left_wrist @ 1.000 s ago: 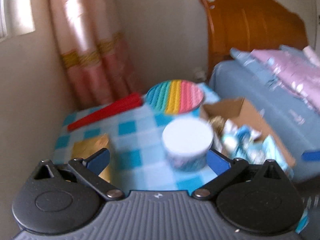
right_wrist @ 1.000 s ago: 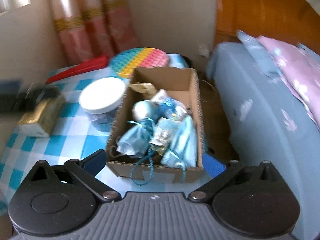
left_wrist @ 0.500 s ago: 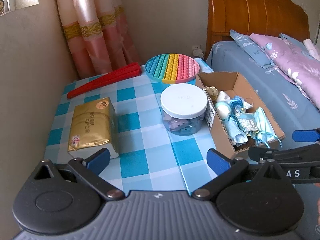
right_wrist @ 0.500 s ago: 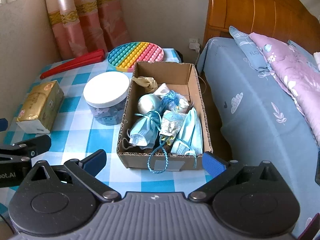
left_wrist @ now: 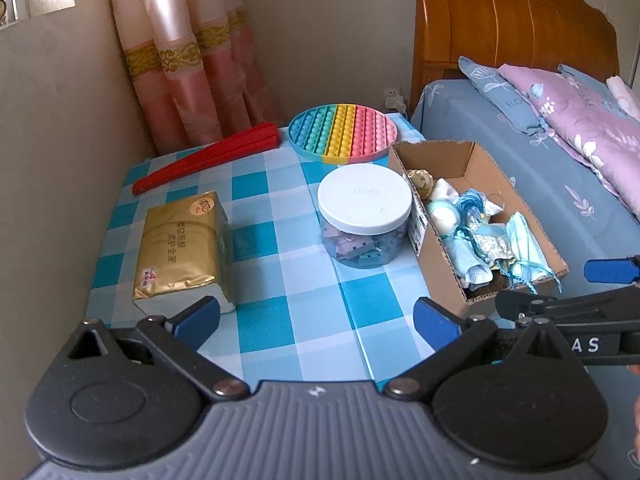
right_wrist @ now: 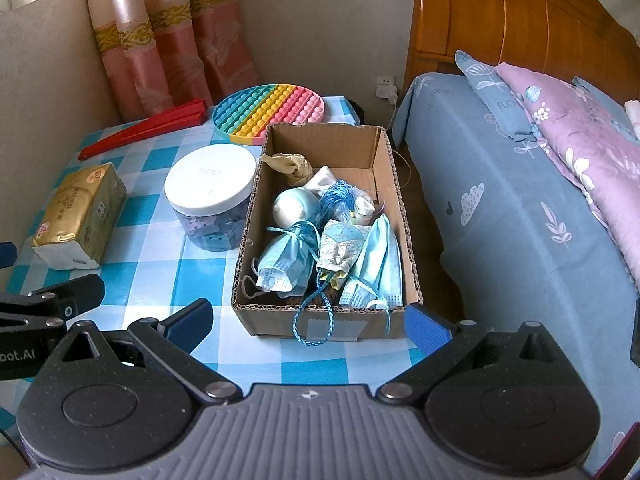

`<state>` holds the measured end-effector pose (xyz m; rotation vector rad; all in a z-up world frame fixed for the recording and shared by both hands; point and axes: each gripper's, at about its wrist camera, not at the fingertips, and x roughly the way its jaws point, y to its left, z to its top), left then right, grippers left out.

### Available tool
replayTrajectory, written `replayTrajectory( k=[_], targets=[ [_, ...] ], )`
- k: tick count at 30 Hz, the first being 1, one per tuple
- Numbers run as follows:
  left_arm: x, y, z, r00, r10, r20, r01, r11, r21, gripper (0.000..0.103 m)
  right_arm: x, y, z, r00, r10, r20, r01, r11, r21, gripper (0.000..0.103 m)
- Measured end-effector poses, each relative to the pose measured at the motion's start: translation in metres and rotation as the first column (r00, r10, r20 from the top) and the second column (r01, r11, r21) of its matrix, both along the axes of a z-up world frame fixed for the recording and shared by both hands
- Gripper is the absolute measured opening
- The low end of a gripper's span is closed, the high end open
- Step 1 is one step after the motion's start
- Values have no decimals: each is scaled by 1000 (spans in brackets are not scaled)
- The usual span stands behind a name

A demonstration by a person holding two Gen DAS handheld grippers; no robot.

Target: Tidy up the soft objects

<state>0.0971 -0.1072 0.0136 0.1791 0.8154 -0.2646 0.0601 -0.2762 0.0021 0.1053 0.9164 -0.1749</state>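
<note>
Hovering with blue-padded jaws spread wide and empty, the left gripper (left_wrist: 316,322) and right gripper (right_wrist: 308,322) sit above a blue-and-white checked tablecloth (left_wrist: 276,240); soft blue cloth bundles and masks (right_wrist: 332,244) fill the open brown cardboard box (right_wrist: 400,216) beside a white-lidded clear plastic jar (right_wrist: 211,182)

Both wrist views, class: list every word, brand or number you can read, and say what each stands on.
"A S": side of the right hand-held gripper.
"bot.AI": side of the left hand-held gripper.
"FLO": blue pillow, rest folded away.
Gold tissue pack: Chinese print and a "4", too small.
White jar lid: embossed mark, unreadable.
</note>
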Motion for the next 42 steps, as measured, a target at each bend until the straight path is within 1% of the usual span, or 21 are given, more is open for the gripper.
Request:
replayTrajectory(
  k=[42],
  targets=[
    [-2, 1, 4, 1000, 0, 6, 0, 1000, -1, 102, -1, -1, 1, 1000, 5, 8, -5, 1000, 8, 103]
  ],
)
